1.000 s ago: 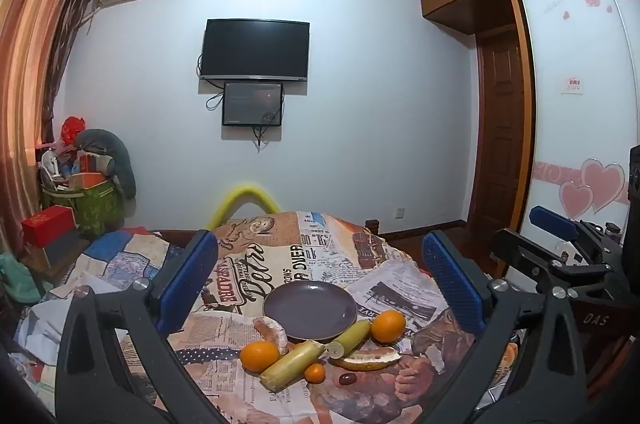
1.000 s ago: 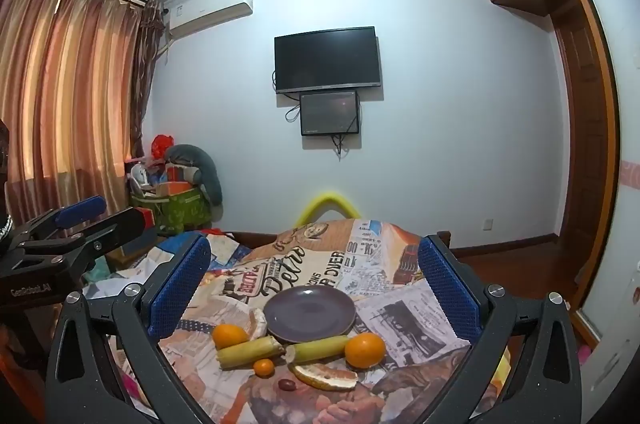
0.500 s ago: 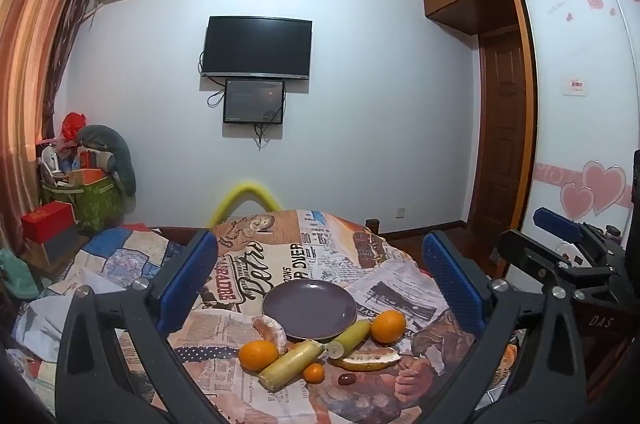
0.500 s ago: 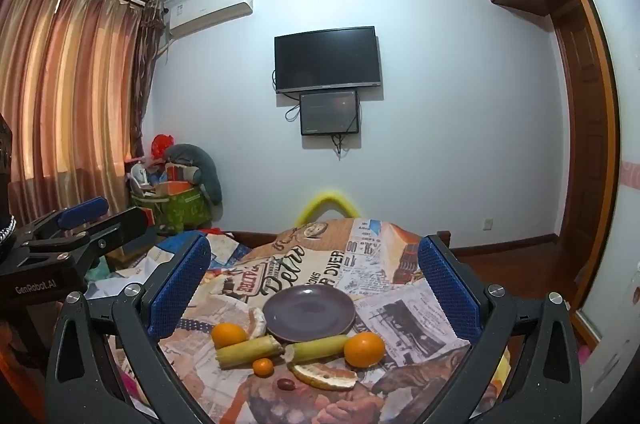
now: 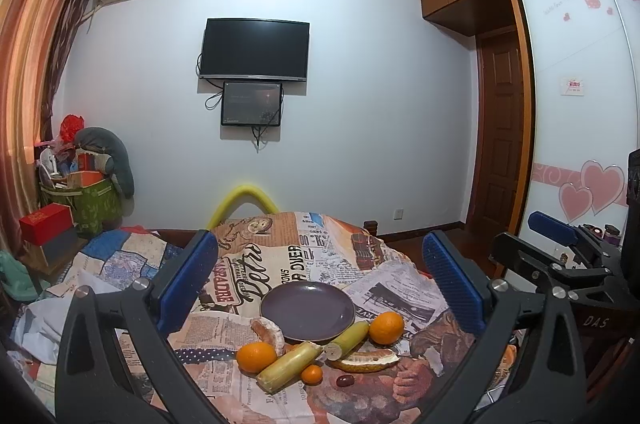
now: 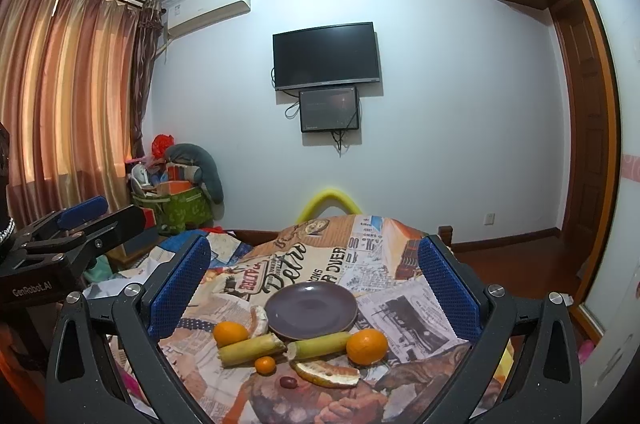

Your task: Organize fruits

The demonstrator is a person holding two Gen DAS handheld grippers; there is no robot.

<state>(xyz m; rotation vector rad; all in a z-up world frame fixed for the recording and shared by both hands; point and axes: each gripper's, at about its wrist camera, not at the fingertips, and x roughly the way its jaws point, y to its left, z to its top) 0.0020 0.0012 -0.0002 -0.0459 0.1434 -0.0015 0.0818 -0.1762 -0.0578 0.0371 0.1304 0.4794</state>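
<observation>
The fruits are gathered along the near rim of an empty dark purple plate (image 5: 307,311) on a newspaper-print tabletop (image 5: 276,260). Two oranges (image 5: 256,356) (image 5: 386,327) are seen at either end, with two pale green-yellow cut stalks (image 5: 289,366) (image 5: 346,340) lying end to end between them. A small mandarin (image 5: 311,374), a dark red date (image 5: 345,380) and a curved citrus peel (image 5: 368,361) are placed nearest. The left gripper (image 5: 320,288) and right gripper (image 6: 314,288) are held above, blue-padded fingers (image 6: 180,286) spread wide, gripping nothing.
</observation>
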